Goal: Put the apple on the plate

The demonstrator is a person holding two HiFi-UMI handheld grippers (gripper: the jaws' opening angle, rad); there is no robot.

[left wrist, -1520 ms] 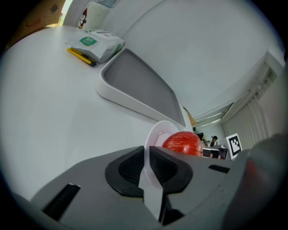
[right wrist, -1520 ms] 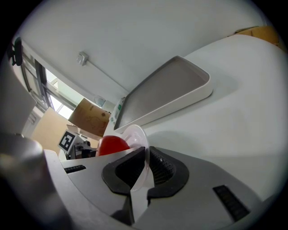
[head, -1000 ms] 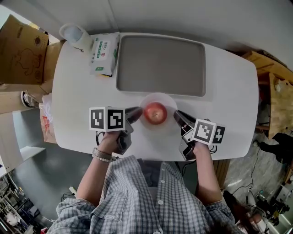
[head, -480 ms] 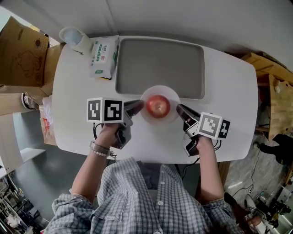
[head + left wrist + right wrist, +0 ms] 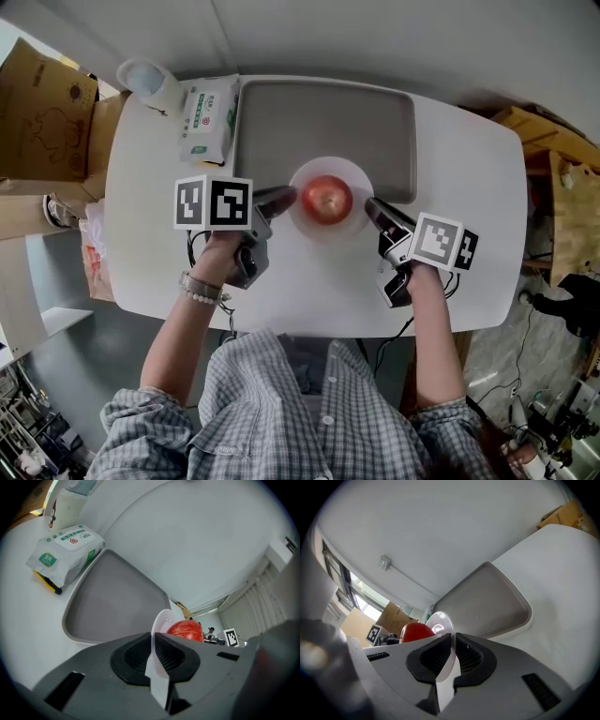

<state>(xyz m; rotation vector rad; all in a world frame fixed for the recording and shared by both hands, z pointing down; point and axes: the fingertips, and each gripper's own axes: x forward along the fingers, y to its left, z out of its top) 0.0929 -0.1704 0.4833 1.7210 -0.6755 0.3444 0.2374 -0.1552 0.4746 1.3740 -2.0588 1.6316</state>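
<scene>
A red apple (image 5: pixel 327 199) lies on a small white plate (image 5: pixel 352 178), which overlaps the front rim of the grey tray (image 5: pixel 323 122). My left gripper (image 5: pixel 284 199) is shut on the plate's left rim and my right gripper (image 5: pixel 371 209) is shut on its right rim. In the left gripper view the plate (image 5: pixel 160 623) stands edge-on between the jaws of the left gripper (image 5: pixel 154 656), with the apple (image 5: pixel 186 630) just beyond. The right gripper view shows the same: the plate (image 5: pixel 439 620) clamped in the right gripper (image 5: pixel 452 657), the apple (image 5: pixel 415 632) to its left.
A wet-wipes pack (image 5: pixel 206 117) and a white bottle (image 5: pixel 150 80) sit at the white table's (image 5: pixel 469 169) far left corner. A cardboard box (image 5: pixel 42 112) stands left of the table, wooden furniture (image 5: pixel 562 187) to the right.
Both grippers have carried the plate with the apple away from the person, from the table's front towards the tray; it now overlaps the tray's front rim.
</scene>
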